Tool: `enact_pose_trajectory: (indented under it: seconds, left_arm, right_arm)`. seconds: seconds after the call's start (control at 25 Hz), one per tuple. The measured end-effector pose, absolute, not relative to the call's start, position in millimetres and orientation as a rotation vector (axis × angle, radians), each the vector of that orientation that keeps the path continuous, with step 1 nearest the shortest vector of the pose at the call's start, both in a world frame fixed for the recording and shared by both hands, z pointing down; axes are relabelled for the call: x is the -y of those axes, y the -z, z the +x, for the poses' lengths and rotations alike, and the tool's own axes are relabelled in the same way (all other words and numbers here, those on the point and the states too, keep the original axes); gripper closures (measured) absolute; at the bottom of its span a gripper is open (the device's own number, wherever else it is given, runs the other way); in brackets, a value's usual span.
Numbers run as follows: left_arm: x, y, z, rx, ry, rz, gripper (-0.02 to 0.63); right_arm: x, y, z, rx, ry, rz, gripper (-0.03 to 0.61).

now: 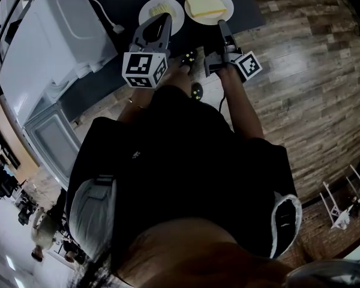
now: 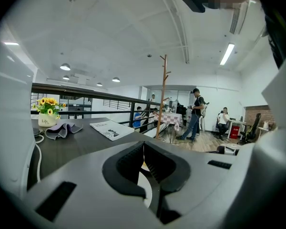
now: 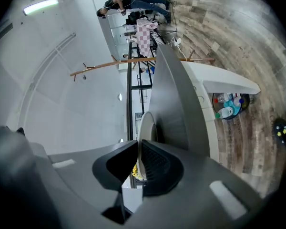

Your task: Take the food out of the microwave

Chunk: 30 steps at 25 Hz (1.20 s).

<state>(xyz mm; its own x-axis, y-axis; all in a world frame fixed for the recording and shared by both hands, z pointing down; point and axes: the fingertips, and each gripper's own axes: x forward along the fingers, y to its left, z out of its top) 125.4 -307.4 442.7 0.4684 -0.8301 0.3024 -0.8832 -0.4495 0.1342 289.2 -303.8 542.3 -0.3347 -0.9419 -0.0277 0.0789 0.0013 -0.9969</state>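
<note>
Gripping rim of round white plate point(image 1: 230, 6) bearing pale yellow bread slices point(image 1: 204, 0): right gripper point(image 3: 138, 163). Left gripper point(image 2: 143, 149): jaws closed, above second white plate point(image 1: 145, 12).

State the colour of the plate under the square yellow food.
White; the plate shows best in the head view.

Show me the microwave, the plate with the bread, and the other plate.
microwave point(image 1: 54, 41), head view, on its white top.
plate with the bread point(image 1: 230, 3), head view, bare right rim.
other plate point(image 1: 145, 14), head view, bare left rim.
</note>
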Motion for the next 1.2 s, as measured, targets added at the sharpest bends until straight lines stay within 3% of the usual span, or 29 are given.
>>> enact_pose_trajectory:
  seconds: [1.2]
  left_arm:
    - [310.0,-441.5,124.1,1.452,-0.261,2.435,0.607]
  right_arm:
    - [309.7,-552.2,282.0,-1.431,1.620,-1.246,0.555]
